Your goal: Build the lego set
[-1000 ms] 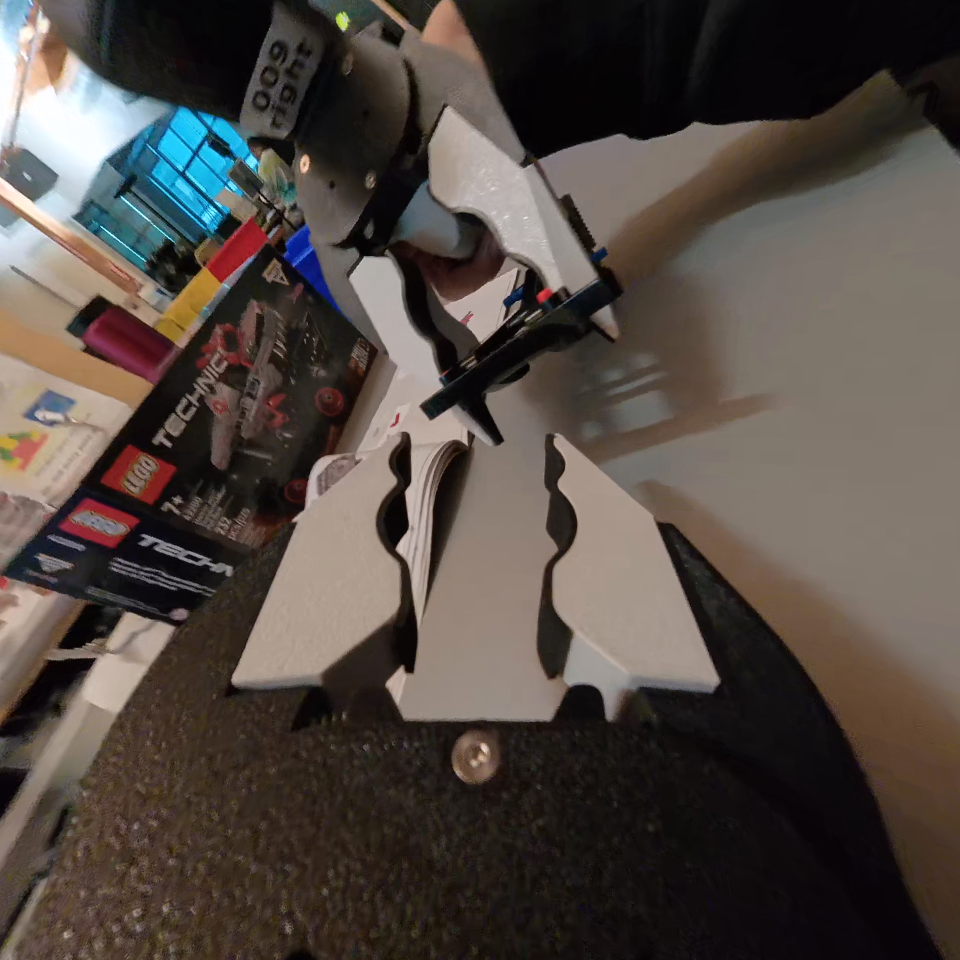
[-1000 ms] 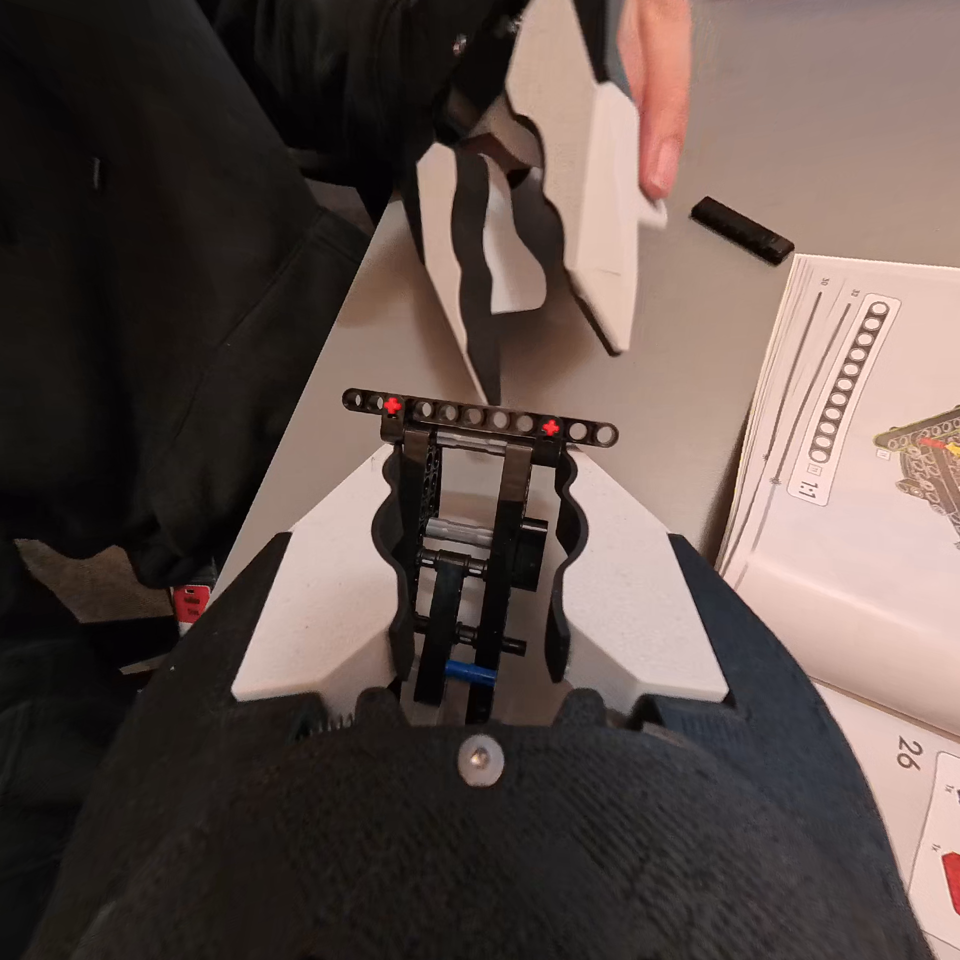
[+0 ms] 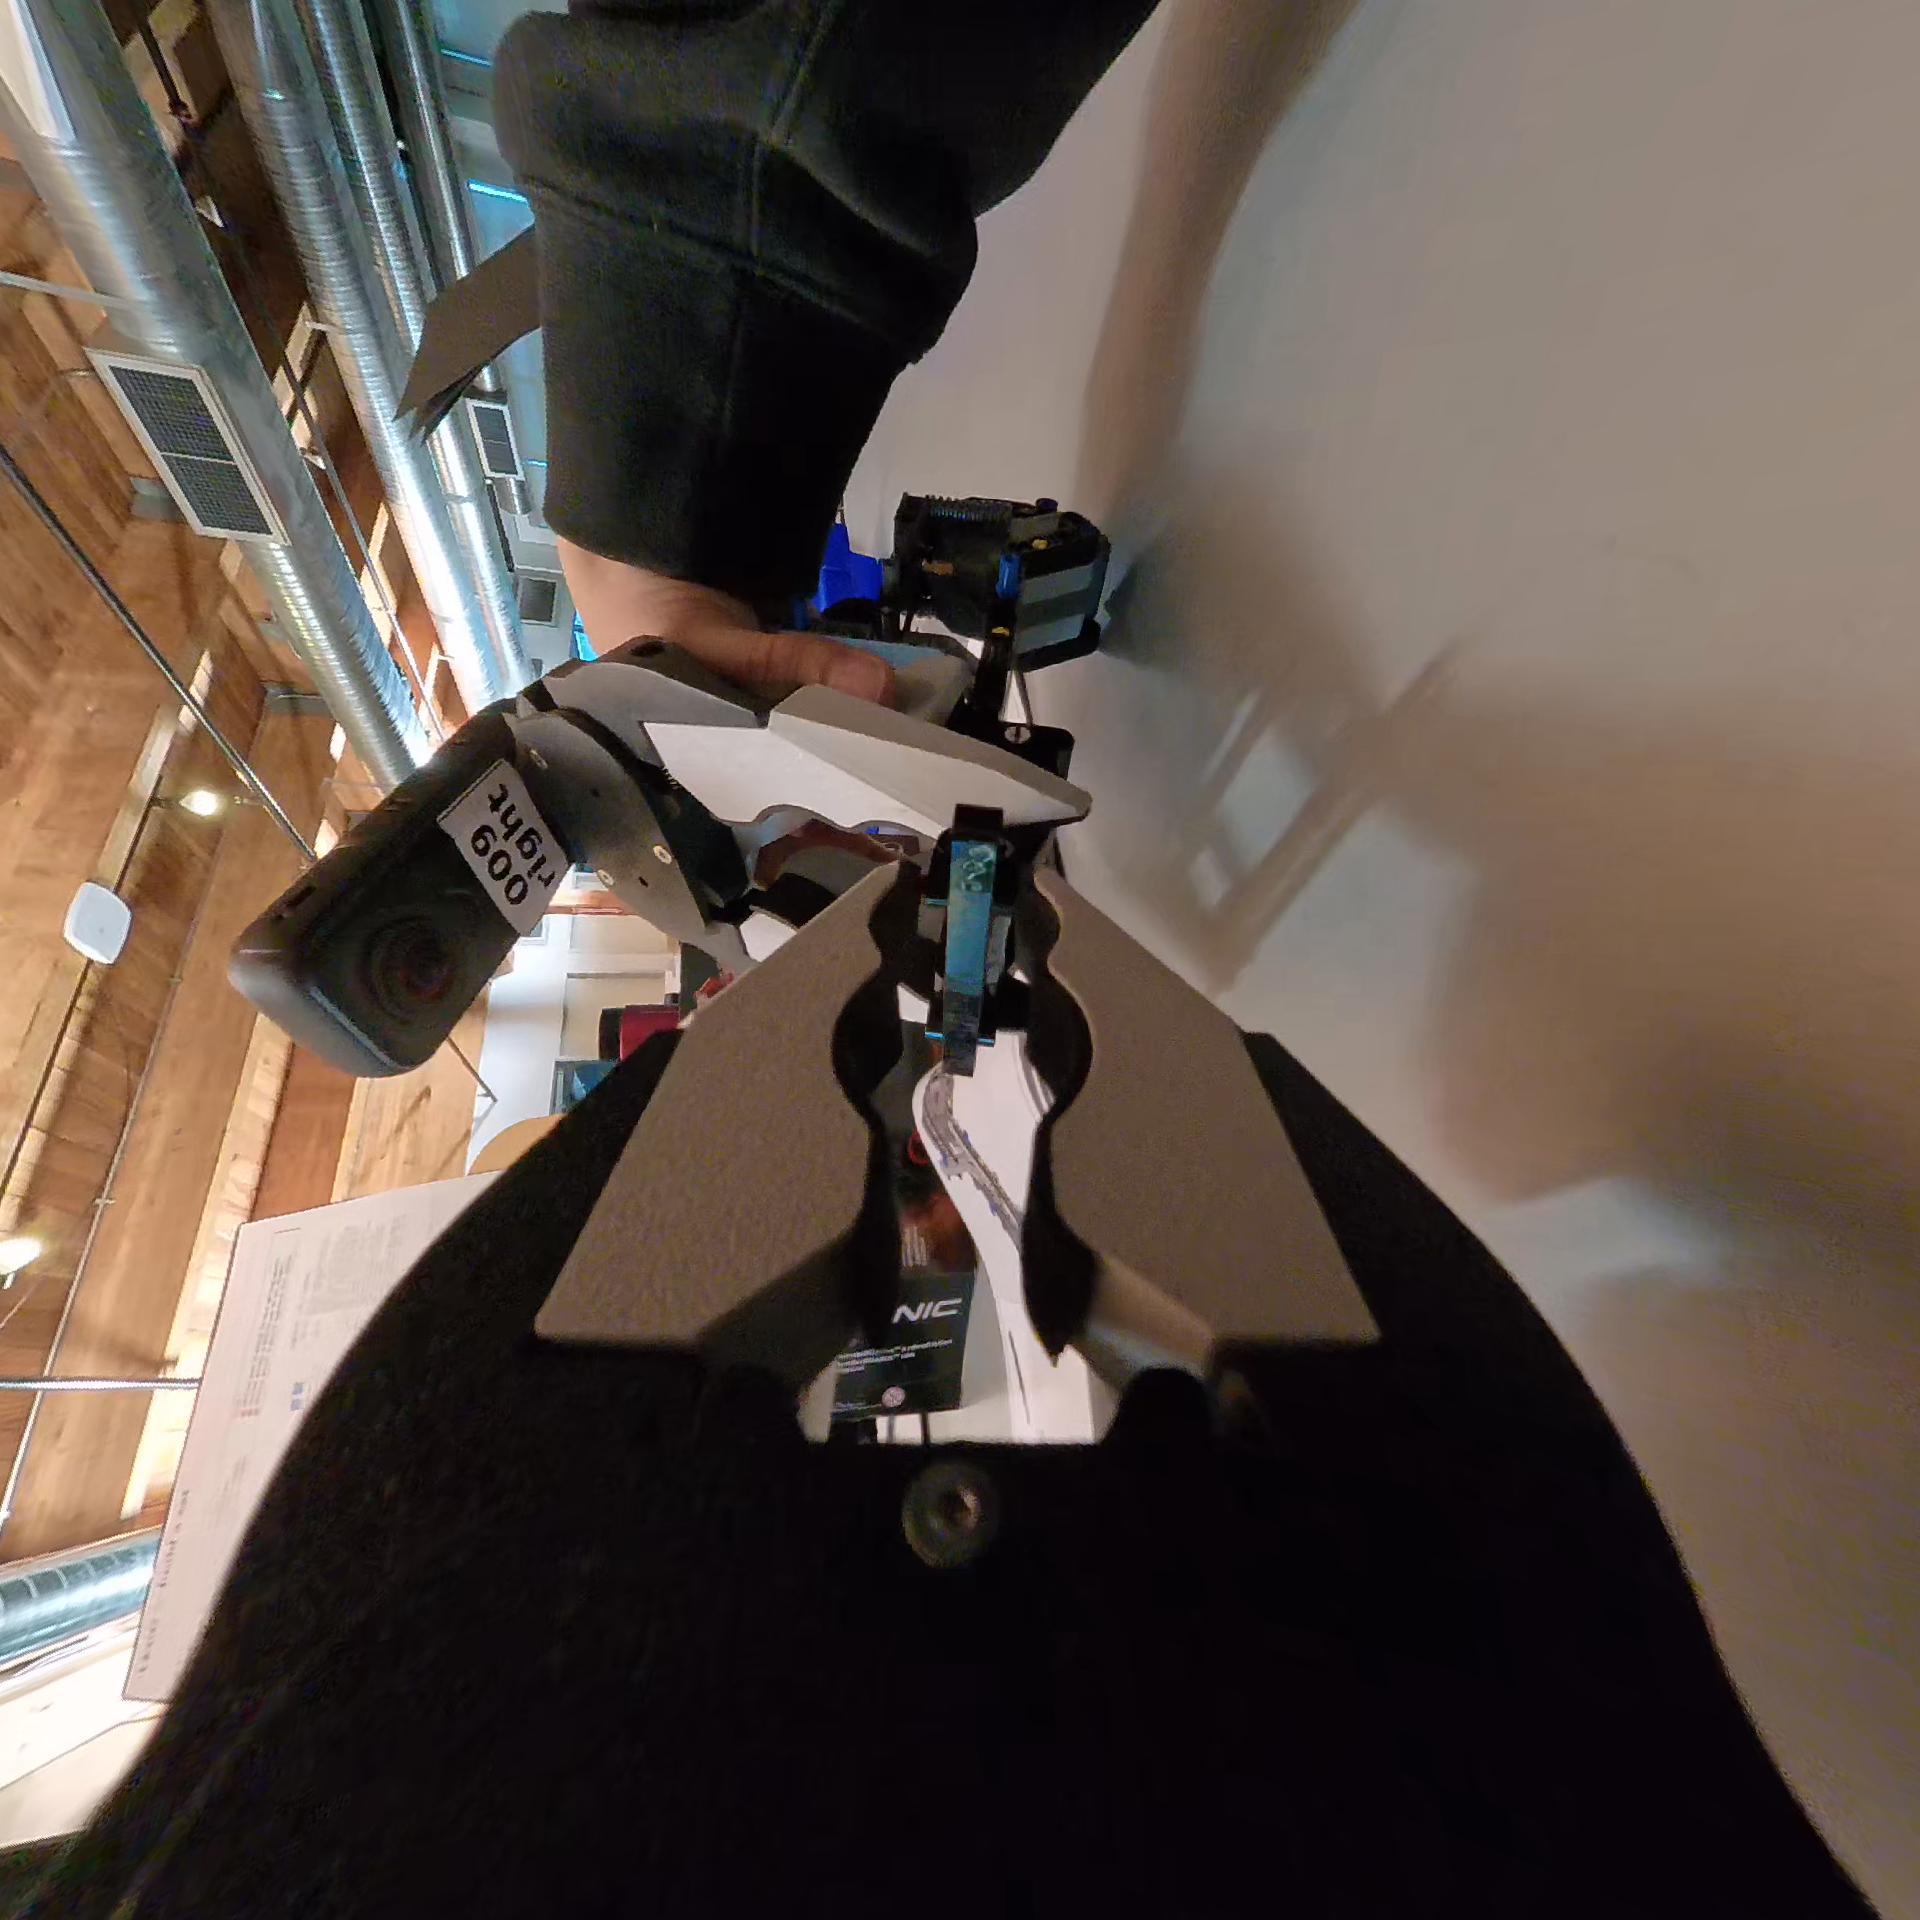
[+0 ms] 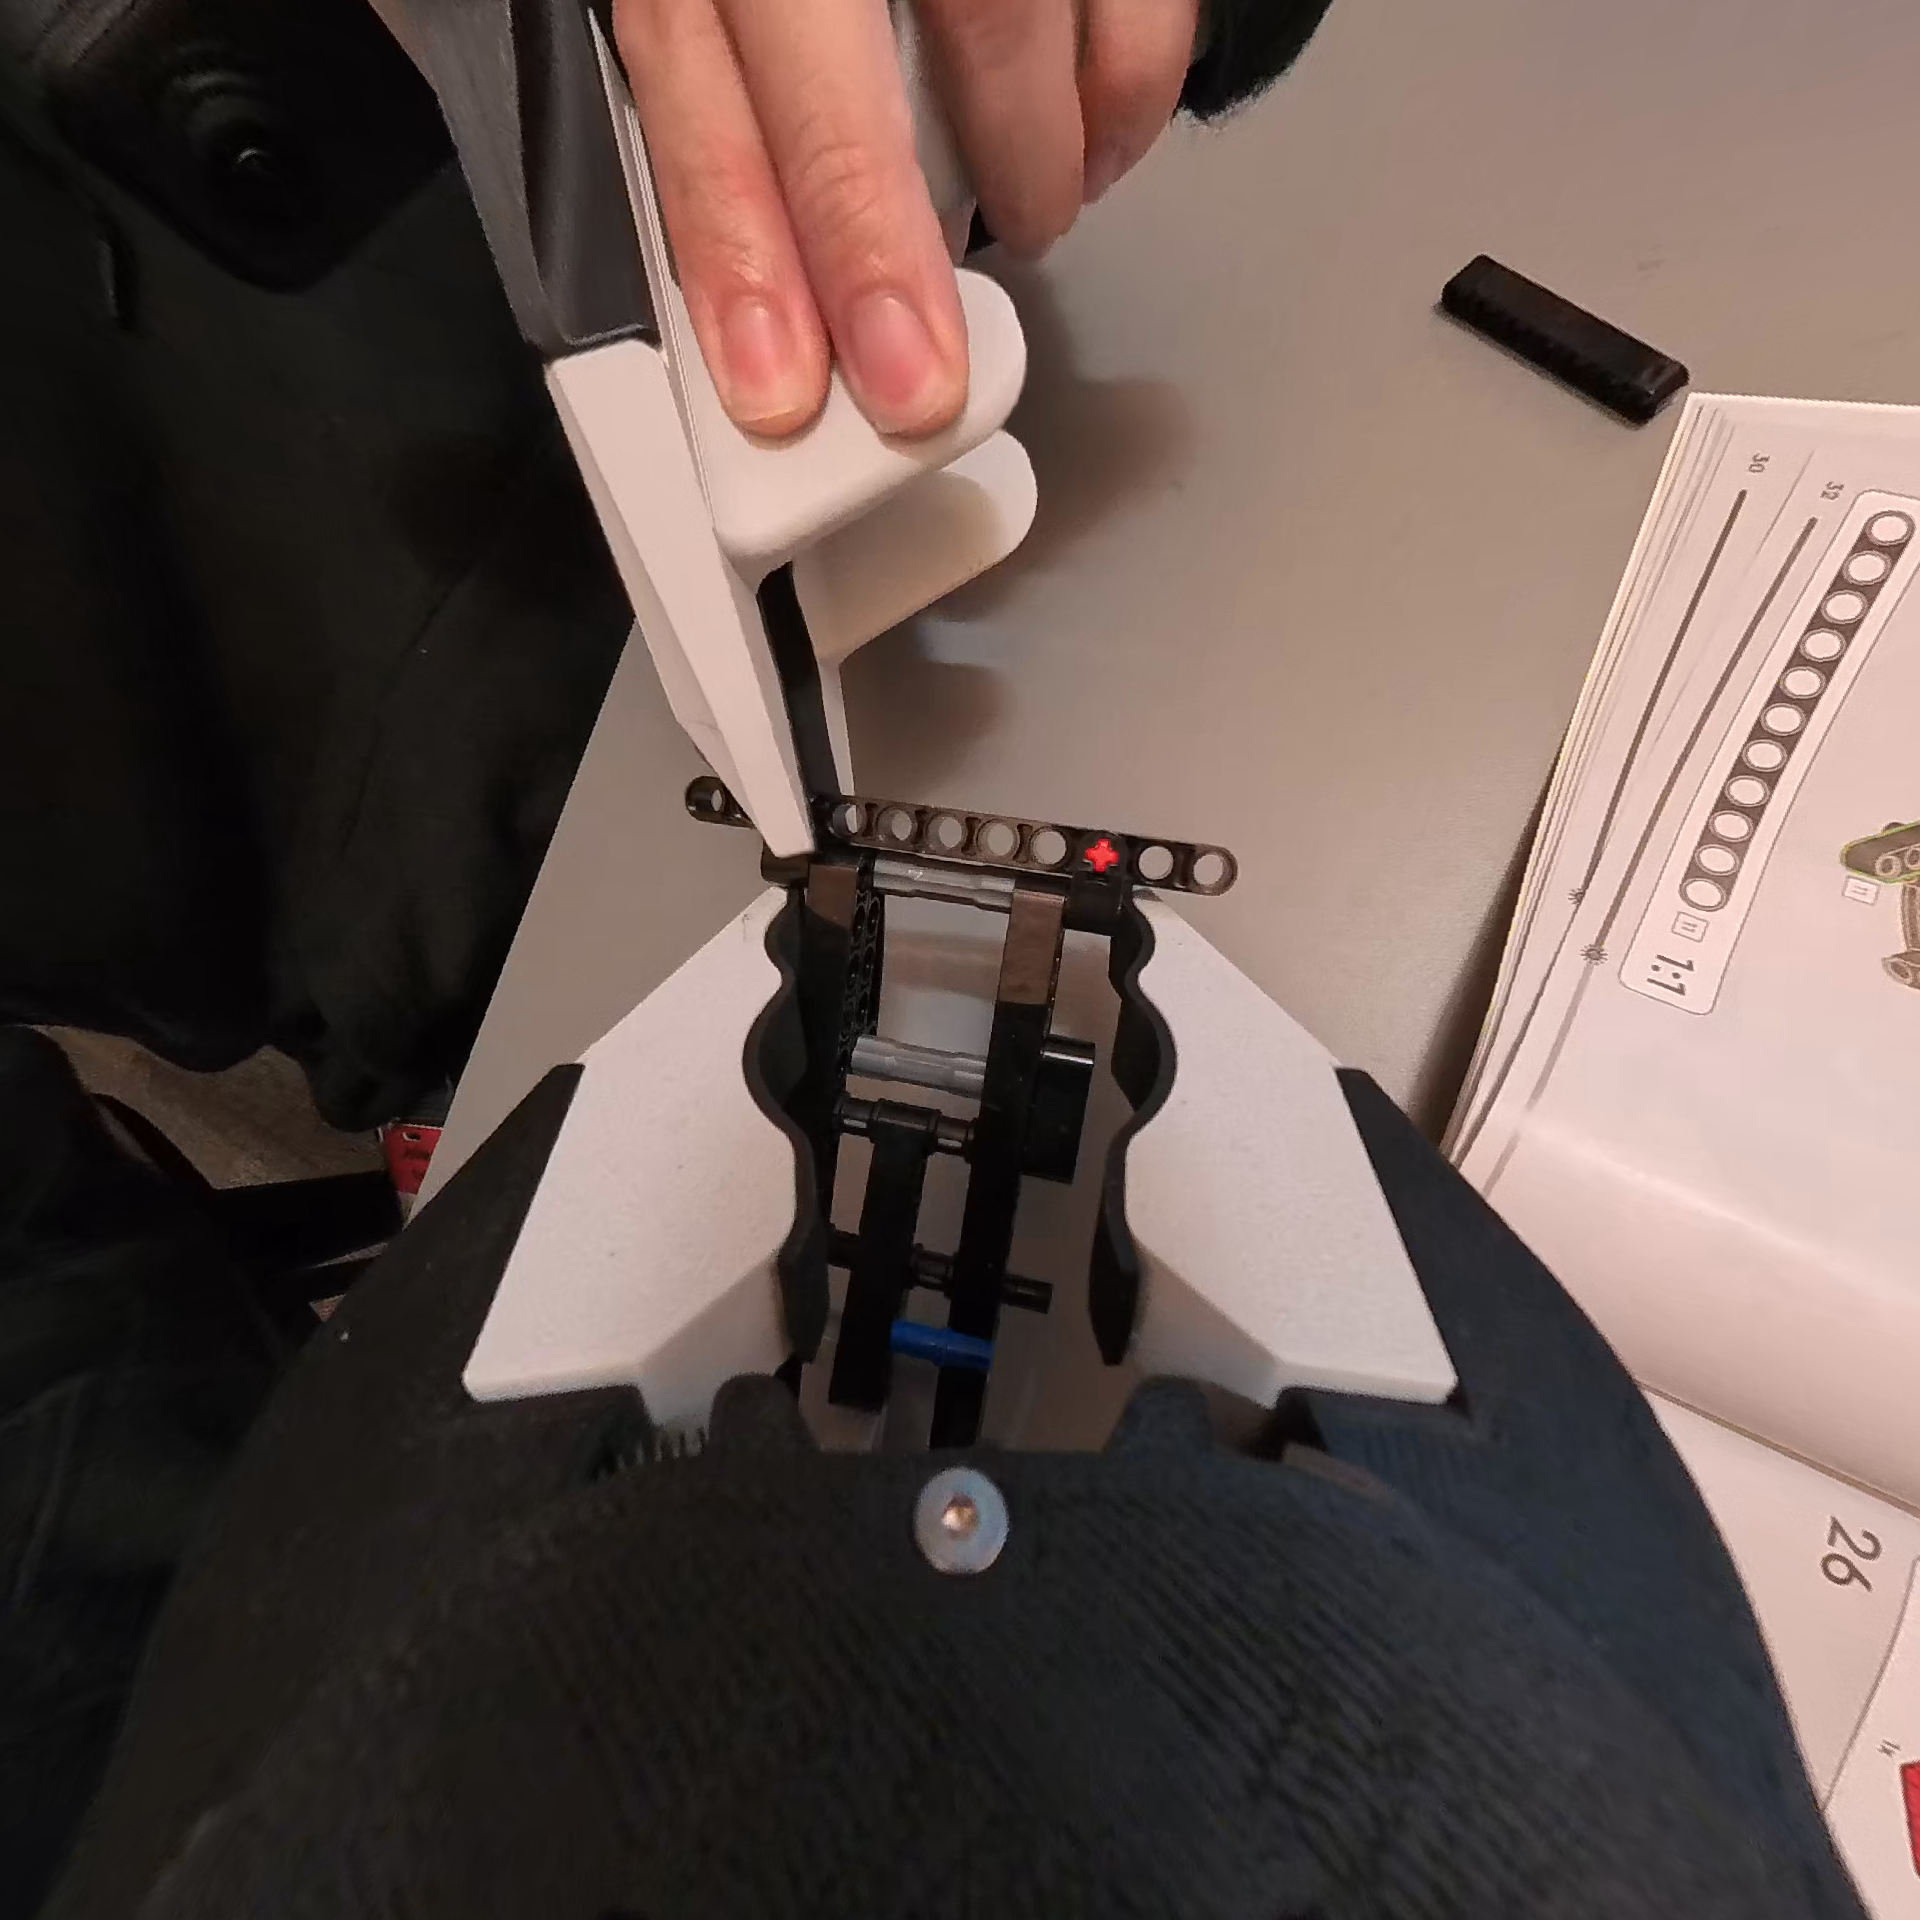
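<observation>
Right tongs point(image 4: 956, 935) were clamped on the black lego frame point(image 4: 940, 1091) above the table point(image 4: 1299, 623), while left tongs point(image 4: 800, 821), seemingly closed together, pressed their tips on its holed top beam point(image 4: 966, 836) beside the instruction booklet point(image 4: 1662, 987).

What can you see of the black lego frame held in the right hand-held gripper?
The black lego frame looks like glossy plastic: two long beams joined by grey axles, black pins and a blue pin near the base. A long holed beam with a red cross axle end crosses its far end. The right hand-held gripper clamps its sides; the left hand-held gripper tips meet the holed beam's left part.
</observation>
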### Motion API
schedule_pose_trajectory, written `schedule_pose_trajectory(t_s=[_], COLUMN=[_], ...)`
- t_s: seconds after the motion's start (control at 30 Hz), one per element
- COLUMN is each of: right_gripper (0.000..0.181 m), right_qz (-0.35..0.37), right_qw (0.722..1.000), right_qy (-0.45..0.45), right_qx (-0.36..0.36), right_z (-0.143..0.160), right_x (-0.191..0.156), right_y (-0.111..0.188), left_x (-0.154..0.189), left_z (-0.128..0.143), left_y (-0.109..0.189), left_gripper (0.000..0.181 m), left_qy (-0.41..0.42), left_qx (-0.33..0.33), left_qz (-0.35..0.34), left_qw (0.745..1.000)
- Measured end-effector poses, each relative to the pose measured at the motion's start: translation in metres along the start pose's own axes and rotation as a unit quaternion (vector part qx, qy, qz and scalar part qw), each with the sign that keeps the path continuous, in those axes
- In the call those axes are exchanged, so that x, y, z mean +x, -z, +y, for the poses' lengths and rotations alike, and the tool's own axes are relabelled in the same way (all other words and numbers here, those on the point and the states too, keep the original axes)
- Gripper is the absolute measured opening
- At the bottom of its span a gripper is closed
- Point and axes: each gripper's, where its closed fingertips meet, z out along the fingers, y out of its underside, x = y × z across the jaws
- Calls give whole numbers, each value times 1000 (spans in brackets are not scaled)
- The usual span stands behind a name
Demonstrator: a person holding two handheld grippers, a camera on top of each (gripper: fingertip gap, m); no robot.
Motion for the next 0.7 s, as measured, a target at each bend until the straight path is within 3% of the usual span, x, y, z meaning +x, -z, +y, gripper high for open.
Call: schedule_pose_trajectory(t_s=[0.17,0.27,0.4,0.63,0.7], right_gripper=[57,57,57,57,57], right_qz=[-2,5,7,12,44], right_qw=[1000,1000,1000,1000,999], right_qy=[-3,-4,0,-7,-14], right_qx=[-8,12,13,-3,-21], right_z=[1,-4,-3,-1,1], right_x=[0,2,1,4,10], right_y=[-1,3,2,-3,-4], left_x=[2,-4,-12,-5,-2], left_z=[1,3,8,9,13], left_y=[0,2,9,12,13], left_gripper=[13,14,44,36,41], left_qy=[0,16,73,35,25], left_qx=[-9,0,4,-3,-14], left_qz=[11,-27,-54,-50,-48], left_qw=[1000,1000,996,998,998])
